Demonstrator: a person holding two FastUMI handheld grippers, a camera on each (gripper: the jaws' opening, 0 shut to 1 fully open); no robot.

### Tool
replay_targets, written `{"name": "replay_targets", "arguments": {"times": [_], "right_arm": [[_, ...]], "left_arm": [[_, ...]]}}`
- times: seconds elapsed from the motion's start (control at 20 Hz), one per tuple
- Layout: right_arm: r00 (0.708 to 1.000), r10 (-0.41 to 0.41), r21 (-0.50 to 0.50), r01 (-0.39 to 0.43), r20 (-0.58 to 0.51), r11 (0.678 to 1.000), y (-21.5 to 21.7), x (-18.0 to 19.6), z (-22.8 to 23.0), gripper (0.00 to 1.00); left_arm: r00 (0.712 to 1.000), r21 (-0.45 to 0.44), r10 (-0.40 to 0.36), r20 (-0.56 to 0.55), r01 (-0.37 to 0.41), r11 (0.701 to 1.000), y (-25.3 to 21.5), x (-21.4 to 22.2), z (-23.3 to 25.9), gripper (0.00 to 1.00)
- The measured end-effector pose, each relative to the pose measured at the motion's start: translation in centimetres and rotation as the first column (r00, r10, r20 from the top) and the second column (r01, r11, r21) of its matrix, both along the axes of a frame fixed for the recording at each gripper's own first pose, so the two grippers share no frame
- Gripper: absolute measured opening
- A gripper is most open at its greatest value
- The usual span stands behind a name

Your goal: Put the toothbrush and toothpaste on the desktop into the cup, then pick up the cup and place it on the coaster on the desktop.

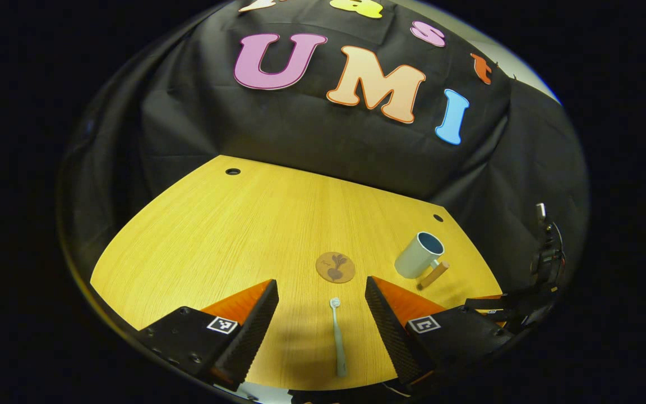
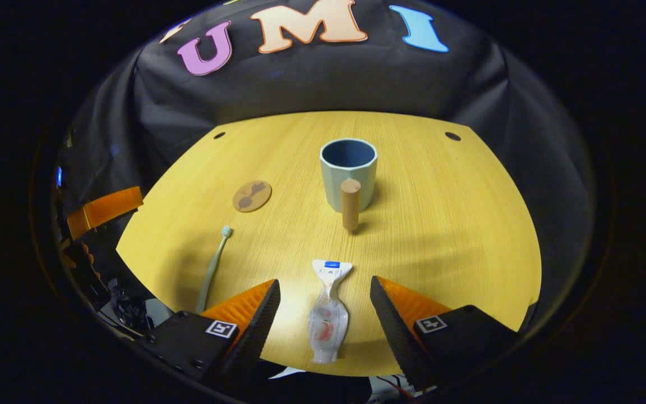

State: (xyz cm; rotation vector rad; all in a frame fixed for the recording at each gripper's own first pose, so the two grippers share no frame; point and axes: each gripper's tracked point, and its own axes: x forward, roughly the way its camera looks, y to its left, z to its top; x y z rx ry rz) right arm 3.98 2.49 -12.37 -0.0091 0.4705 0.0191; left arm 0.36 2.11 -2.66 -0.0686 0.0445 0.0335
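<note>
A pale toothbrush [image 1: 337,336] lies flat on the wooden desktop [image 1: 233,235], right between the fingers of my open left gripper [image 1: 322,300], bristles pointing away. Beyond it sits a round cork coaster [image 1: 335,267]. Further right stands the pale cup [image 1: 419,255] with a wooden handle. In the right gripper view a squeezed toothpaste tube [image 2: 327,314] lies between the fingers of my open right gripper [image 2: 324,300]. The cup [image 2: 349,174] stands upright straight ahead, its handle toward me. The toothbrush [image 2: 212,269] and coaster [image 2: 252,196] lie to the left.
The desktop [image 2: 457,224] has two small cable holes near its far corners [image 1: 232,171] [image 2: 452,136]. Black cloth hangs behind and beside the desk. The other gripper [image 1: 516,308] shows at the right edge of the left gripper view.
</note>
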Motion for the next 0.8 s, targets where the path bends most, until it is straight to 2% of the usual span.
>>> {"name": "replay_targets", "arguments": {"times": [0.05, 0.1, 0.2, 0.25, 0.3, 0.35, 0.4, 0.55, 0.65, 0.7, 0.8], "right_arm": [[1.000, -0.005, -0.011, 0.005, -0.025, 1.000, -0.1, 0.3, -0.4, 0.99], [0.999, -0.012, -0.022, 0.010, -0.052, 1.000, -0.3, 0.6, -0.8, 0.95], [0.994, -0.019, -0.035, 0.015, -0.110, 0.999, -0.6, 1.3, -1.9, 0.99], [0.990, -0.021, -0.038, 0.016, -0.138, 0.999, -0.6, 1.6, -2.4, 0.95], [0.986, -0.022, -0.041, 0.015, -0.163, 0.999, -0.7, 2.0, -2.8, 0.99], [0.983, -0.021, -0.046, 0.013, -0.180, 0.999, -0.7, 2.5, -3.1, 0.95], [0.981, -0.023, -0.055, 0.013, -0.192, 0.998, -0.7, 2.9, -3.3, 0.99], [0.974, -0.024, -0.078, 0.007, -0.227, 0.997, -0.6, 3.5, -4.0, 0.99], [0.969, -0.021, -0.094, -0.003, -0.245, 0.996, -0.4, 3.8, -4.5, 0.98], [0.967, -0.020, -0.110, -0.008, -0.256, 0.994, -0.4, 4.0, -4.7, 0.91], [0.963, -0.024, -0.154, -0.018, -0.267, 0.988, -0.5, 4.2, -5.1, 0.91]], "left_arm": [[1.000, -0.007, 0.002, -0.002, -0.002, 1.000, 0.1, 0.0, 0.0, 0.94], [1.000, -0.015, 0.003, -0.001, -0.003, 1.000, 0.2, 0.0, 0.0, 0.94], [1.000, -0.026, 0.004, -0.001, -0.004, 1.000, 0.3, -0.1, -0.2, 0.94], [1.000, -0.027, 0.006, -0.005, -0.006, 1.000, 0.5, -0.1, -0.5, 0.94], [1.000, -0.024, 0.009, -0.009, -0.010, 1.000, 0.7, -0.1, -0.6, 0.94], [1.000, -0.021, 0.017, -0.014, -0.017, 1.000, 1.0, -0.1, -0.9, 0.94], [1.000, -0.020, 0.024, -0.020, -0.024, 1.000, 1.3, -0.1, -1.2, 0.94], [0.999, -0.032, 0.034, -0.042, -0.036, 0.999, 1.9, 0.1, -2.0, 0.95], [0.998, -0.040, 0.043, -0.048, -0.044, 0.998, 2.2, 0.2, -2.4, 0.95], [0.998, -0.042, 0.047, -0.047, -0.049, 0.998, 2.5, 0.1, -2.4, 0.95], [0.997, -0.045, 0.053, -0.051, -0.056, 0.997, 2.7, 0.0, -2.7, 0.95]]}}
